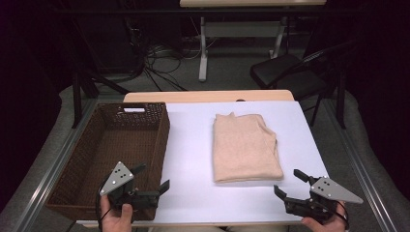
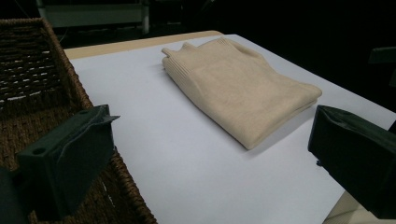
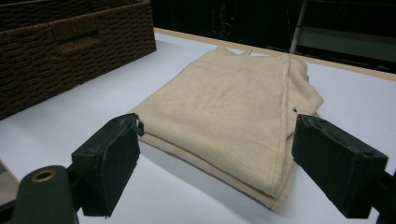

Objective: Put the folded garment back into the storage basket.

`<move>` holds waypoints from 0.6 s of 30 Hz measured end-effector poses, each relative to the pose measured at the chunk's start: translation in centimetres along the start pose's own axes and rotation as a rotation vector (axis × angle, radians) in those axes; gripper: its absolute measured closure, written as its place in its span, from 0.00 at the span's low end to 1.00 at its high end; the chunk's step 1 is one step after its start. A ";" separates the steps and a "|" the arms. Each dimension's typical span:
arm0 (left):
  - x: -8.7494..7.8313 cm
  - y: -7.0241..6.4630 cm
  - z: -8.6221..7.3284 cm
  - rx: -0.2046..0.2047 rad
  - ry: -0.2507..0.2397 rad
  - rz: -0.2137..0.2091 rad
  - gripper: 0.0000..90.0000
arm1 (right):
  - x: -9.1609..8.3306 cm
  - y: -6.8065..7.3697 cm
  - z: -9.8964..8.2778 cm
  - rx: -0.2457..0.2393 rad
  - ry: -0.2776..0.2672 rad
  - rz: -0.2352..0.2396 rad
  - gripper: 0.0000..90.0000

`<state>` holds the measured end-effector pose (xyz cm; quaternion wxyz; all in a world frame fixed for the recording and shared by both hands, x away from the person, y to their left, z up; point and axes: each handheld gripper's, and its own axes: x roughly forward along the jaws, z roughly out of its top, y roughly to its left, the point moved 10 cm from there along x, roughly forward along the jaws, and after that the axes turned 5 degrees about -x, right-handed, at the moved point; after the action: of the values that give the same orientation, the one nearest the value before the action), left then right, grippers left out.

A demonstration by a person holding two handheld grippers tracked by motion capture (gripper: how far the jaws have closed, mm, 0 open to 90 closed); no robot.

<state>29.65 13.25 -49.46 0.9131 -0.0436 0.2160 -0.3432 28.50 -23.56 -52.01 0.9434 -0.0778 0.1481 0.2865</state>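
Note:
A folded beige sweater lies on the white table cover, right of centre, with its collar at the far end. It also shows in the left gripper view as the sweater and in the right gripper view as the sweater. My left gripper is open above the basket's near right corner, held in a hand at the table's front edge. My right gripper is open just in front of the sweater's near right corner, not touching it. Nothing sits between either pair of jaws.
A dark brown woven basket stands on the left part of the table, with nothing seen inside it. The white cover spans the table between basket and sweater. A black chair and another table stand beyond the far edge.

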 end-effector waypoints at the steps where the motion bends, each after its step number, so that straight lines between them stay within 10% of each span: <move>1: 0.0 0.0 -0.1 -0.003 0.003 0.001 0.00 | 0.0 -0.1 0.0 0.005 0.003 -0.007 0.16; 18: 2.3 -4.6 1.4 0.053 0.043 -0.104 0.00 | -0.4 -0.3 0.7 0.035 0.066 -0.018 0.16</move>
<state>29.01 8.20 -47.96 0.8900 -0.0235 0.2237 -0.3967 28.52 -23.87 -51.17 0.9418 -0.0720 0.1833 0.2725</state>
